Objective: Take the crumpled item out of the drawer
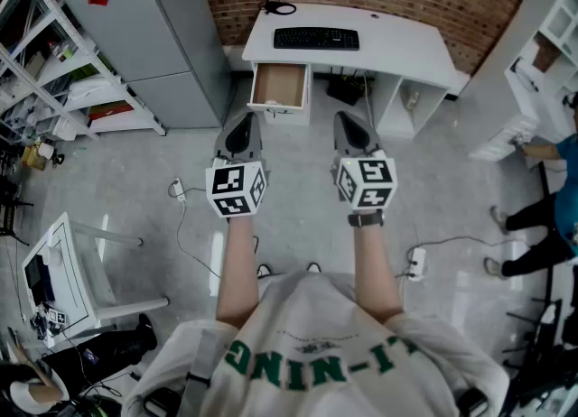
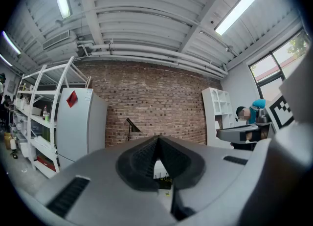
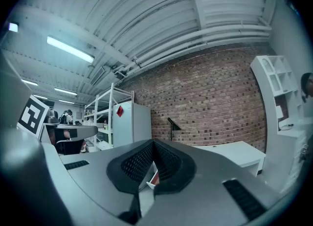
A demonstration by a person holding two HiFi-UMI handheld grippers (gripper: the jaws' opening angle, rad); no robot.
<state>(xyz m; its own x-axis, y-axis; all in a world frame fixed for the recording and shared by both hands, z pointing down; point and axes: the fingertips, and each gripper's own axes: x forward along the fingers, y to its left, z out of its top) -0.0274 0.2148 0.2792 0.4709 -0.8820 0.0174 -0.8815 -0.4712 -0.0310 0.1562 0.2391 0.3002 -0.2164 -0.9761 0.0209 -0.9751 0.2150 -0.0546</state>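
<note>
The drawer [image 1: 278,87] under the white desk [image 1: 361,45] stands pulled out; its brown inside shows nothing that I can make out, and no crumpled item is visible in any view. Both grippers are held side by side over the floor, short of the desk. My left gripper [image 1: 242,125] points at the drawer with its jaws pressed together [image 2: 158,142] and nothing between them. My right gripper [image 1: 350,123] is to the right of the drawer, also shut and empty [image 3: 153,146]. A black keyboard [image 1: 316,38] lies on the desk top.
A grey fridge [image 1: 149,36] stands left of the desk, with metal shelving [image 1: 45,54] beyond it. A white shelf unit [image 1: 542,72] and a person [image 1: 551,208] are at the right. Cables and a power strip [image 1: 415,264] lie on the floor; a small white table [image 1: 63,280] is at lower left.
</note>
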